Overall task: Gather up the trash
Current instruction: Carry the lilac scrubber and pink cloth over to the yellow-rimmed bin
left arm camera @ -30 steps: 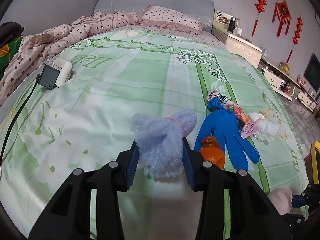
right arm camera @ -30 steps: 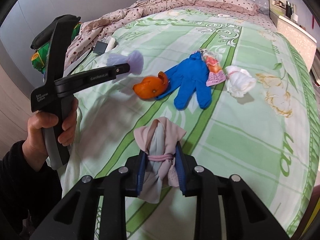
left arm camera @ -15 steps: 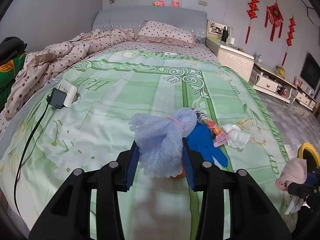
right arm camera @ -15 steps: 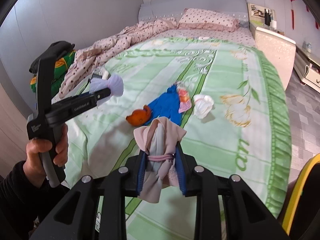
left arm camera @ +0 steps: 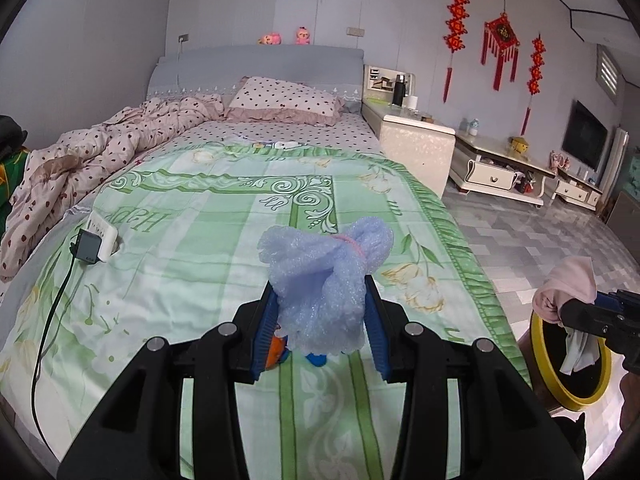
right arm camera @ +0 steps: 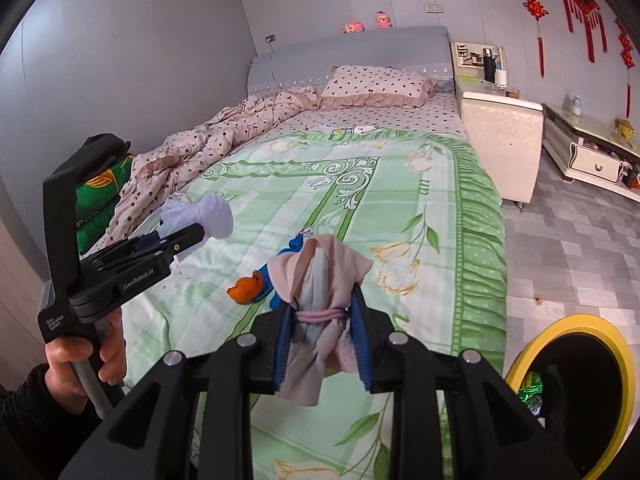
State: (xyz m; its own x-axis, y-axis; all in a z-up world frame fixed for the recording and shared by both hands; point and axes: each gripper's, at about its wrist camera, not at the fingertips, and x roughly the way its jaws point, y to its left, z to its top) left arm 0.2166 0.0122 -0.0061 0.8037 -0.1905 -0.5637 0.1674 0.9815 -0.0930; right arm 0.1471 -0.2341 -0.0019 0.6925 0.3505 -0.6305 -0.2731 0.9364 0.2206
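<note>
The left gripper (left arm camera: 320,320) has its blue-padded fingers (left arm camera: 266,334) pinching a bundle of pale lilac foam wrap (left arm camera: 324,280), crinkled and bubbly, cinched near its far end by a pink band so that it flares like a bow; the pads press its sides and its puffed top stands above and beyond the fingertips. The right gripper (right arm camera: 320,340) has its jaws drawn close together on a soft cloth bundle (right arm camera: 318,304), dusty pink over a pale grey-blue fold, tied round the middle with a pink elastic just between the pads, a limp tail hanging below them.

Just beyond the right fingers, partly hidden behind the cloth, a piece of orange peel (right arm camera: 246,290), curled and matte, lies on the bed touching a bright blue rubber glove (right arm camera: 296,246). To the right of and below the right fingers stands a round bin (right arm camera: 618,360) with a glossy yellow rim and a dark inside holding a scrap of green wrapper.

Beneath and ahead of both grippers spreads a quilted green and white bedspread (left arm camera: 192,240) with scroll and tulip prints. To the far left of the left fingers a white power strip (left arm camera: 105,236) with a dark grey plug block lies on it. Farther on are a crumpled dotted pink duvet (left arm camera: 100,152) and a frilled pillow (left arm camera: 284,100).
</note>
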